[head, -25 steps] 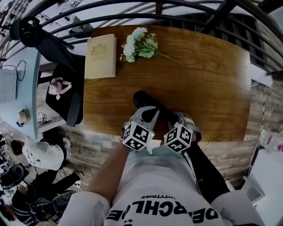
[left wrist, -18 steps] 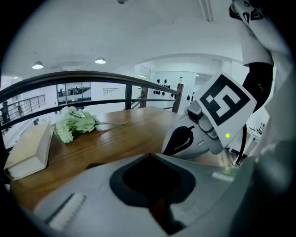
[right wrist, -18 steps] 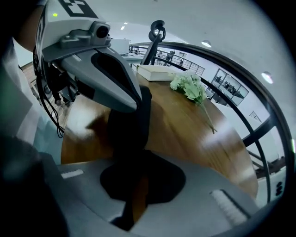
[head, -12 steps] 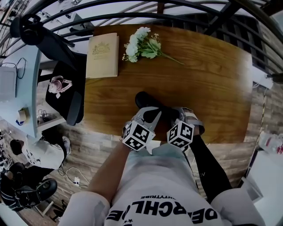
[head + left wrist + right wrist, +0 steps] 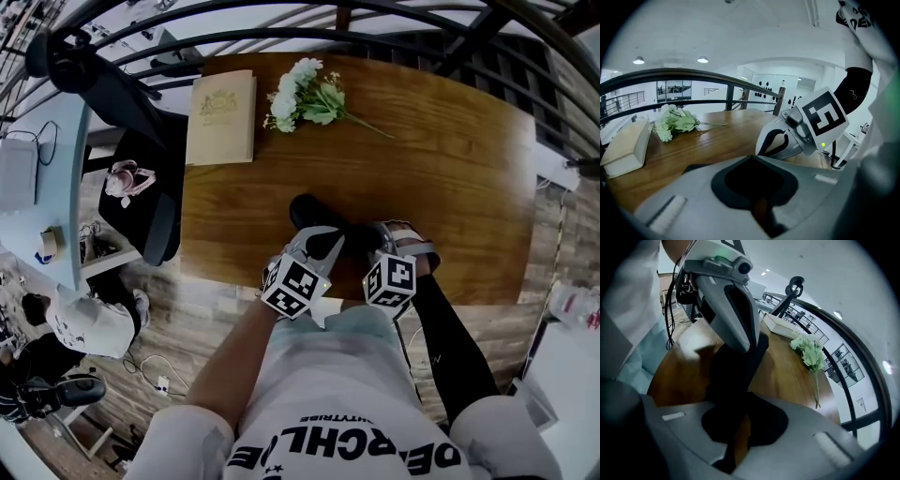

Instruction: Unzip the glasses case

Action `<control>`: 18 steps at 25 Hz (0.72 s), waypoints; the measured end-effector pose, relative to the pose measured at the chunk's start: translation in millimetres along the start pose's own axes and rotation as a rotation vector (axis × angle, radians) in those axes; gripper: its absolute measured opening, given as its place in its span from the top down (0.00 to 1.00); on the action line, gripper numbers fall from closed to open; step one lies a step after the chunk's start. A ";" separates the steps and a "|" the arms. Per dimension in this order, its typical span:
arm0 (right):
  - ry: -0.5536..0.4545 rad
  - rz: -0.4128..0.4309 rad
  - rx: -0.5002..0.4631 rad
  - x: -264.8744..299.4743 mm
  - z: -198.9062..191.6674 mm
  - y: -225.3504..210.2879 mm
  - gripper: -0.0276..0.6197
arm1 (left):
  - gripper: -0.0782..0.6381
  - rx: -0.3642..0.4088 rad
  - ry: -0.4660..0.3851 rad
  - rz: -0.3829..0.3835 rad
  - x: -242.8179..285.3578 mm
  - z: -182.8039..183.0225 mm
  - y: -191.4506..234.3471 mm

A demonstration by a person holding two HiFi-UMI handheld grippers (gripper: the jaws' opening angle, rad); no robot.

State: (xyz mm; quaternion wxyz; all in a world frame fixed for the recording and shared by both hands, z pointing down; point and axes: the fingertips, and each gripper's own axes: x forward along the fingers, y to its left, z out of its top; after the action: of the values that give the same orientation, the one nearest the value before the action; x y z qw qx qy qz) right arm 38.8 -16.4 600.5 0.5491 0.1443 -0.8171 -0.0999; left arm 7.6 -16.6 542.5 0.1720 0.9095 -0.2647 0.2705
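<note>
A black glasses case [image 5: 307,211] lies near the front edge of the wooden table [image 5: 450,169]. My left gripper [image 5: 328,236] is shut on the case's near part. My right gripper [image 5: 364,246] comes in just to its right, jaws also shut on a black piece of the case. In the right gripper view the case [image 5: 733,371] runs from the left gripper [image 5: 750,344] down into my own closed jaws [image 5: 736,441]. Whether that piece is the zip pull I cannot tell. In the left gripper view only a dark edge of the case [image 5: 691,167] shows beside my jaws.
A cream book [image 5: 223,117] and a bunch of pale flowers [image 5: 305,98] lie at the table's far left. A black office chair [image 5: 141,187] stands off the left edge, and a curved dark railing [image 5: 281,28] runs behind. The person's torso is close to the front edge.
The right gripper has rolled about its own line, and its marker cube has shifted slightly to the right. The left gripper and the case have stayed where they were.
</note>
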 end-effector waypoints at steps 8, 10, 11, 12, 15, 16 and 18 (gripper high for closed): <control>0.039 -0.056 -0.001 -11.5 2.6 -4.4 0.88 | 0.73 0.018 0.034 0.008 -1.4 -2.0 2.0; 0.034 -0.071 0.036 -19.9 4.6 -6.8 0.87 | 0.73 0.024 0.037 0.015 -4.2 -2.0 5.0; 0.031 -0.081 0.059 -24.8 5.8 -9.0 0.86 | 0.73 0.025 0.035 0.019 -6.0 -0.5 7.0; 0.028 -0.094 0.085 -29.9 7.0 -11.9 0.86 | 0.73 0.026 0.031 0.024 -8.1 1.9 9.3; 0.010 -0.139 0.171 -45.3 12.2 -20.7 0.85 | 0.73 0.043 0.009 0.038 -15.9 13.8 15.9; -0.001 -0.154 0.201 -50.4 14.6 -23.2 0.85 | 0.73 0.050 0.001 0.046 -19.2 18.0 17.5; -0.029 -0.186 0.259 -61.5 20.7 -28.3 0.84 | 0.73 0.059 -0.016 0.071 -28.6 27.7 20.4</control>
State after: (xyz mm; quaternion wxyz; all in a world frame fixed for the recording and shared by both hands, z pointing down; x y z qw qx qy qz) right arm 45.0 -21.5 530.2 0.5023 0.2875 -0.8142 -0.0460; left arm -13.4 -34.4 507.2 0.1332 0.9064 -0.2901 0.2767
